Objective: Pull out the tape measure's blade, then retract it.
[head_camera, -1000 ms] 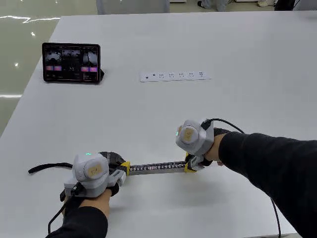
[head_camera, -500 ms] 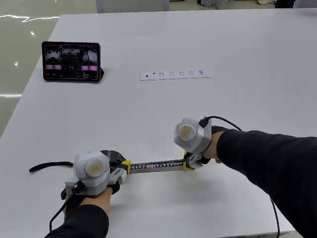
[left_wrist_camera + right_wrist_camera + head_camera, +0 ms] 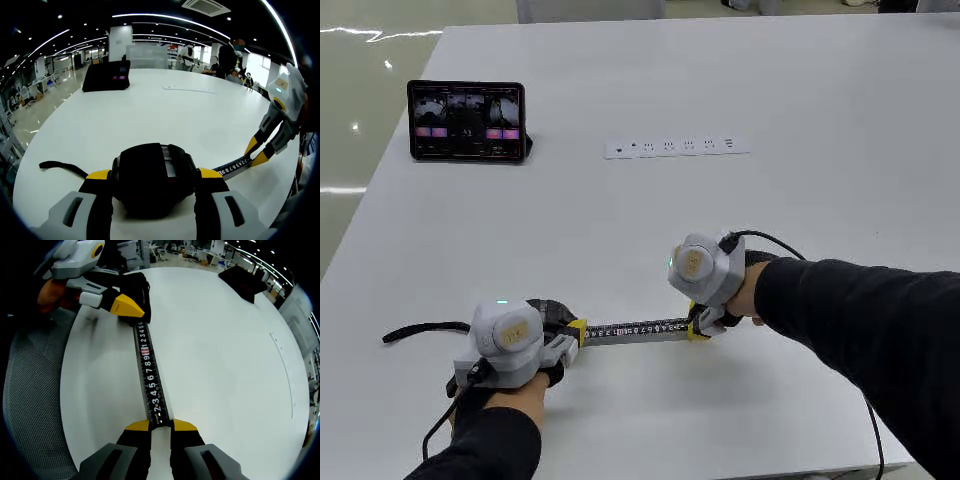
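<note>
Your right gripper (image 3: 161, 426) pinches the blade (image 3: 148, 375) tip right at its jaws; grip firmly, no twisting. Ahead, the blade lies flat on the table (image 3: 215, 350), so I'd travel straight along its line, low and steady. At its far end your left gripper (image 3: 154, 173) clamps the case (image 3: 150, 162); pin it motionless.

Big open office or lab: long white table (image 3: 720, 90), shiny floor (image 3: 360, 100), rows of ceiling lights (image 3: 165, 17), desks (image 3: 200, 252) far back, people (image 3: 187, 52) standing.
</note>
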### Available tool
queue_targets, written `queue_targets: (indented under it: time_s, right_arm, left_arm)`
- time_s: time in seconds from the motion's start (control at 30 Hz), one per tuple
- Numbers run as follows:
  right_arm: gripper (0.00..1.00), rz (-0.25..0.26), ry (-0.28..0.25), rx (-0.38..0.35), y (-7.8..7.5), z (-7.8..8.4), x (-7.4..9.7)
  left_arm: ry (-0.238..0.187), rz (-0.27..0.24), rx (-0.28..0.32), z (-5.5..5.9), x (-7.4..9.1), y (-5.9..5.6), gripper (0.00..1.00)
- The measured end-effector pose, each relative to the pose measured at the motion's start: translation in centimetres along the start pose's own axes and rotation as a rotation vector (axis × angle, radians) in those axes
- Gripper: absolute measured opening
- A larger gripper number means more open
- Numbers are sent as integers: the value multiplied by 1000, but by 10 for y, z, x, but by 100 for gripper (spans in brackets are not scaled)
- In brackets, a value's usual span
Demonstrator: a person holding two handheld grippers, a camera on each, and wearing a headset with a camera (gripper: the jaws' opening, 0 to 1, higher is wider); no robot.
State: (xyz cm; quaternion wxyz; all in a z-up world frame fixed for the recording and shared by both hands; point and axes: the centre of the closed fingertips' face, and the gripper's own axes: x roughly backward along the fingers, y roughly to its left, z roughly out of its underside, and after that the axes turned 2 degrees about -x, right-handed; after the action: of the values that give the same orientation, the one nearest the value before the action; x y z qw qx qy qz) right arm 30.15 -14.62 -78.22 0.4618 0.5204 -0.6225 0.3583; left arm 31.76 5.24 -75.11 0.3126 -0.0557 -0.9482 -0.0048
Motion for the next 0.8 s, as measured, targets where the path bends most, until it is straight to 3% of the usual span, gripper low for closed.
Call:
queue_targets:
  time_s: [0.8]
  right_arm:
    - [10, -9, -13, 4, 3, -8, -3]
  left_arm:
    - [-1, -2, 2, 0, -1, 1, 63]
